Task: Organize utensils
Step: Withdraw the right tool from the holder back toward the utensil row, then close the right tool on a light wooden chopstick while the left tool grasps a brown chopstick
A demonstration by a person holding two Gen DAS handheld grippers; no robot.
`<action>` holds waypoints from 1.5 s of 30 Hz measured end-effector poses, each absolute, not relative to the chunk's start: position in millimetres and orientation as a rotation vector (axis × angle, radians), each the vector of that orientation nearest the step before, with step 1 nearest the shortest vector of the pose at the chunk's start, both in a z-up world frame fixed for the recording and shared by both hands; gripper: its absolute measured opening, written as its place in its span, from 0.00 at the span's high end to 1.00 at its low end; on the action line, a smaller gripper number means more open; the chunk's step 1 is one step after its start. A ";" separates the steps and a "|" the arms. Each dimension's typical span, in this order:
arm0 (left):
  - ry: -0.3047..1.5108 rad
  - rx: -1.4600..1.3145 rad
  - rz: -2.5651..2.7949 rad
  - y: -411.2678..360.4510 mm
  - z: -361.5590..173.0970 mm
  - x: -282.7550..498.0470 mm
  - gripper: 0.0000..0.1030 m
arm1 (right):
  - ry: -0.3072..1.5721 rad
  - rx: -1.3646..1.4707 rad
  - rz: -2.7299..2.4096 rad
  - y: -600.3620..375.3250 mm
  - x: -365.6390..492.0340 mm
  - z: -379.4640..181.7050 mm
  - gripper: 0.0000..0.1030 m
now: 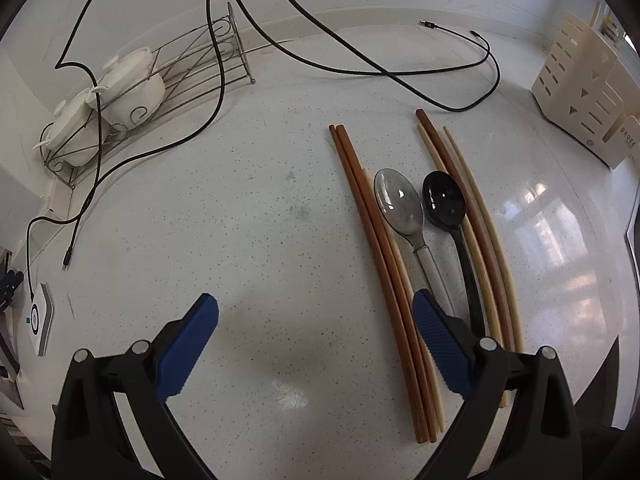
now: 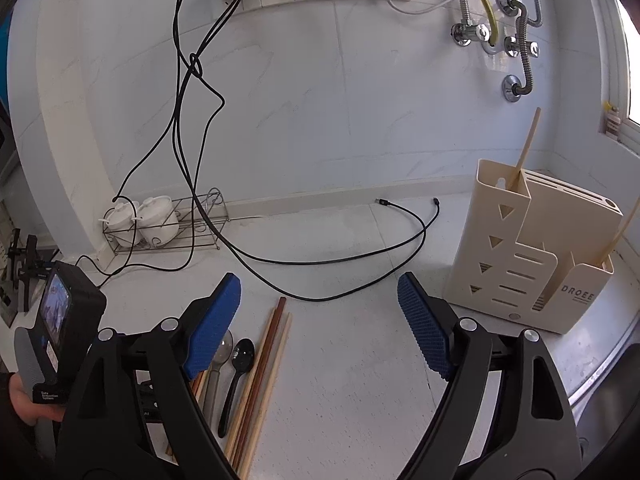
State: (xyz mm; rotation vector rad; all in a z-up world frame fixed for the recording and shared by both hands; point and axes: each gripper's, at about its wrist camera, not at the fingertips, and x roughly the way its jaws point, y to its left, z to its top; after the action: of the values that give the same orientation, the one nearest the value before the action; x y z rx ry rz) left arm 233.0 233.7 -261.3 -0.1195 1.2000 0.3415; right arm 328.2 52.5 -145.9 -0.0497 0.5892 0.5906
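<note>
Wooden chopsticks and two spoons lie lower right on the bench; my left gripper and right gripper both hang spread, empty, ready to pick.

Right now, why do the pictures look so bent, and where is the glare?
Left wrist view: fisheye bends the brown wooden chopsticks; window glare on the speckled white counter, soft shadow under the claw. Right wrist view: the wall curves, corners darken, focus stays sharp.
</note>
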 end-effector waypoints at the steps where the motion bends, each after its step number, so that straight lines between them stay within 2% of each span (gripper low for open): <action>1: 1.208 -0.116 0.345 233.3 -263.8 235.6 0.07 | 0.594 -0.052 0.587 52.2 329.1 -146.7 0.25; 6: 1.228 -0.070 0.375 233.4 -273.3 242.2 0.07 | 0.687 -0.090 0.582 63.1 340.3 -157.7 0.25; 11: 1.246 -0.076 0.366 235.1 -279.6 243.6 0.07 | 0.941 -0.107 0.562 86.0 371.4 -188.7 0.26; 14: 1.249 -0.080 0.369 235.6 -279.3 245.2 0.07 | 1.085 -0.150 0.563 102.5 384.8 -211.3 0.36; 18: 1.262 -0.097 0.364 236.7 -280.0 247.0 0.07 | 1.209 -0.221 0.584 124.2 389.9 -234.6 0.40; 29: 1.295 -0.132 0.350 240.7 -287.1 246.9 0.07 | 1.328 -0.329 0.568 152.3 389.2 -258.0 0.50; 37: 1.330 -0.213 0.336 249.7 -291.0 246.7 0.07 | 1.349 -0.382 0.549 164.8 389.2 -264.4 0.51; 39: 1.344 -0.252 0.331 254.7 -292.8 247.2 0.07 | 1.367 -0.395 0.546 167.0 386.6 -267.1 0.56; 45: 1.352 -0.282 0.333 259.5 -295.2 247.0 0.07 | 1.394 -0.437 0.524 171.7 378.1 -272.9 0.56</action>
State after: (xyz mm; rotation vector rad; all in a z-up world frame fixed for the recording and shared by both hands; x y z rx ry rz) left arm 247.0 259.5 -295.2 -0.2821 1.3522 0.3333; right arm 378.1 171.7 -272.9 -0.4368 1.3943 0.5241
